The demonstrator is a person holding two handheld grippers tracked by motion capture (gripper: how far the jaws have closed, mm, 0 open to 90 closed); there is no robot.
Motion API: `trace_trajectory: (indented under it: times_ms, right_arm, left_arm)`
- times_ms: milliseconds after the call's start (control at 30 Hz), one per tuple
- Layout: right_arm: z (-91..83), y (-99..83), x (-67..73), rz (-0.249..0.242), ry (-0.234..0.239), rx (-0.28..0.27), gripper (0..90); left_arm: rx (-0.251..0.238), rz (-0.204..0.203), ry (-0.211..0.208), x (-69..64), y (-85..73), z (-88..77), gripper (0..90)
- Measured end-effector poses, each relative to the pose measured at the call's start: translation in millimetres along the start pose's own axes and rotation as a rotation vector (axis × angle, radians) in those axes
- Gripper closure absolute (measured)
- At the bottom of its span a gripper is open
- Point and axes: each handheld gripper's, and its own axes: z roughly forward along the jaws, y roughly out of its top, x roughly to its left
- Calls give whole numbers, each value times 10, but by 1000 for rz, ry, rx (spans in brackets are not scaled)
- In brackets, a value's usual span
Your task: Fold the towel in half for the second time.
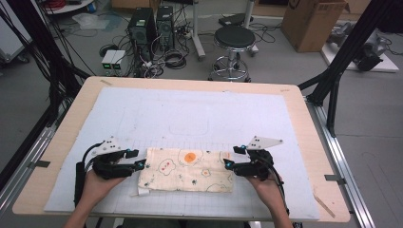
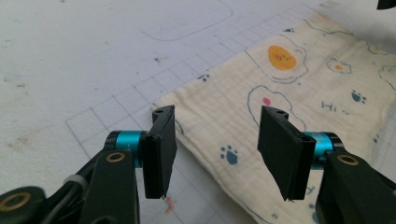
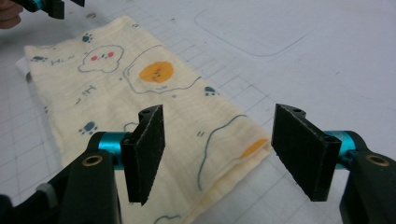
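Cloth [image 1: 186, 170]: folded into a long strip, printed with fried eggs and paw prints, lying flat on the white mat [image 1: 190, 118] near the desk's [image 1: 294, 102] front edge, roughly centred between its left and right sides. A small white tag or under-layer sticks out at the strip's front-left corner.

Left gripper [image 1: 141, 159] sits at the strip's left short end. In the left gripper view its jaws stand apart over that end's far corner, pads clear of the fabric, nothing pinched. Right gripper [image 1: 230, 157] is at the right short end; in the right gripper view its jaws straddle the far-right corner of the cloth [image 3: 140, 88], also parted, no contact that can be made out. So both are unclosed and holding nothing.

Looks like a two-ended pick for the next fold or a lift. Risks from here:
- Stacked layers at each end. A shallow bite likely takes the top layer only, and the strip peels open on the lift.
- Jaws are wider than the corner needs, so closing can bunch the fabric or miss the edge.
- Coming down too low scrapes or drags the mat.
- Uneven lift between hands skews the strip.
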Motion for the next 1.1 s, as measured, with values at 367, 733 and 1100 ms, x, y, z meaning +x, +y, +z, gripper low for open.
trace_trajectory:
  times_ms: [367, 733, 1100]
  right_arm:
    - [186, 120, -222, 49, -8, 22, 470]
    - [381, 57, -340, 107, 27, 107, 534]
    - [477, 1, -373, 127, 41, 178, 607]
  left_arm:
    - [25, -68, 80, 180, 126, 264, 508]
    - [96, -119, 56, 276, 110, 468, 552]
    - [120, -139, 33, 283, 99, 522, 611]
